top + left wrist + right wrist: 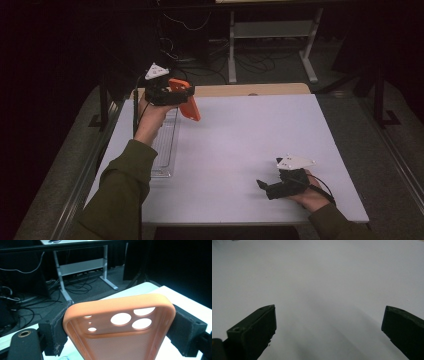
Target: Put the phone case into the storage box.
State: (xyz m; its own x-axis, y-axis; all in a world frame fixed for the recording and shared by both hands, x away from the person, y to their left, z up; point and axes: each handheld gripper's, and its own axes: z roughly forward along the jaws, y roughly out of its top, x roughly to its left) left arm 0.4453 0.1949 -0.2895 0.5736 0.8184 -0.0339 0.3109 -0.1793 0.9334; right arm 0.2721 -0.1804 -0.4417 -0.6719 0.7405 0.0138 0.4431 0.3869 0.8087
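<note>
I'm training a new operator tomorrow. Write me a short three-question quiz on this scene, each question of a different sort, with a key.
1. True or false: the left gripper is shut on the orange phone case.
2. Multiple choice: the right gripper is A) clamped on a cup, B) open with nothing between its jaws, C) holding a cable.
3. Short answer: what lies on the white table below the left hand?

Key:
1. True; the pads press on both long edges of the case.
2. B; it rests low over the table.
3. A clear plastic tray.
</note>
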